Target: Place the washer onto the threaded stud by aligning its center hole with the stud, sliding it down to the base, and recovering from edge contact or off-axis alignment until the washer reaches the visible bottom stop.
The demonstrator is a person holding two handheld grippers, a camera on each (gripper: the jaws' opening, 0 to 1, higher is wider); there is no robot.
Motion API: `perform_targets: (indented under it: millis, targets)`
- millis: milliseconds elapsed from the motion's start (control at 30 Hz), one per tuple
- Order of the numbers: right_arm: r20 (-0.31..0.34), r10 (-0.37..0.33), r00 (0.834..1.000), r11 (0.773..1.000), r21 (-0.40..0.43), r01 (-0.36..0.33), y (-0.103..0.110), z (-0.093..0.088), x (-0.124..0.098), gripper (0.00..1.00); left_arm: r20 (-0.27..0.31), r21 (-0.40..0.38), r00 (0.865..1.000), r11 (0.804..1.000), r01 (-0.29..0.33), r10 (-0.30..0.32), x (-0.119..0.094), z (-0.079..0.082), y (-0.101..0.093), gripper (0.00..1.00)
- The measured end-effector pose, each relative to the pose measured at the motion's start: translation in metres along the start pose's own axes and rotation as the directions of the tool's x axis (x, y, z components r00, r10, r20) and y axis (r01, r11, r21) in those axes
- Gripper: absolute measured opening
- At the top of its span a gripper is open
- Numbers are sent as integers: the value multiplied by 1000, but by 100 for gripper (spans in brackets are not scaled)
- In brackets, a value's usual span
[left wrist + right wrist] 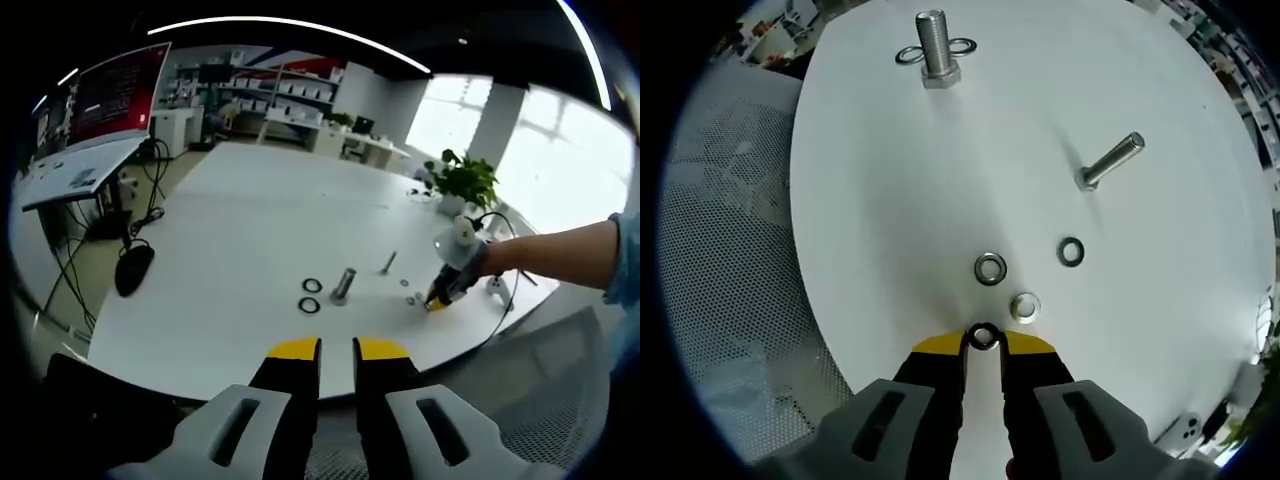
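Two jaws of my right gripper [983, 343] pinch a small dark washer [984, 336] low over the round white table [890, 200], well away from the upright stud [934, 45], while my left gripper [336, 349] waits nearly closed, holding nothing, near the table's edge.

Your desk [890, 220] reads smooth, matt white. Threaded stud [933, 45] at 12 o'clock: bright metal, ridged thread. Washer [984, 336] between your right hand-held gripper [983, 345] tips: dark, shiny metal ring. Gripper tips yellow, matt plastic.
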State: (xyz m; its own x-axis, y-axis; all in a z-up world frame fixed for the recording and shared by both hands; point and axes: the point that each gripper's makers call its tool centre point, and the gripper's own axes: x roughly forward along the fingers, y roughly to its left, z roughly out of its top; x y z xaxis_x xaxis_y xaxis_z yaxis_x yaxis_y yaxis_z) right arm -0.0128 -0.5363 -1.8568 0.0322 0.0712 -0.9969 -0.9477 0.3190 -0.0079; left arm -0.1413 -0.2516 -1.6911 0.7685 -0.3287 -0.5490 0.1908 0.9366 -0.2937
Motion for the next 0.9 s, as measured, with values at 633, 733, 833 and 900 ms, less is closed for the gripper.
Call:
perform_targets:
  millis: [633,733,833,900]
  targets:
    - [10,-4,1000,1000,6,4,0,0,0,14,4,4,1000,1000,6,-6,0,1,-1,10]
    - [10,-2,1000,1000,-14,2,0,0,0,14,7,5,1000,1000,8,-8,0,1,-1,10]
    - [-4,-1,1000,999,-40,0,1,0,0,14,10,5,1000,1000,10,-10,0,2,-1,10]
    - [-11,0,1000,1000,-29,0,1,0,0,14,12,7,1000,1000,13,-13,0,2,-2,10]
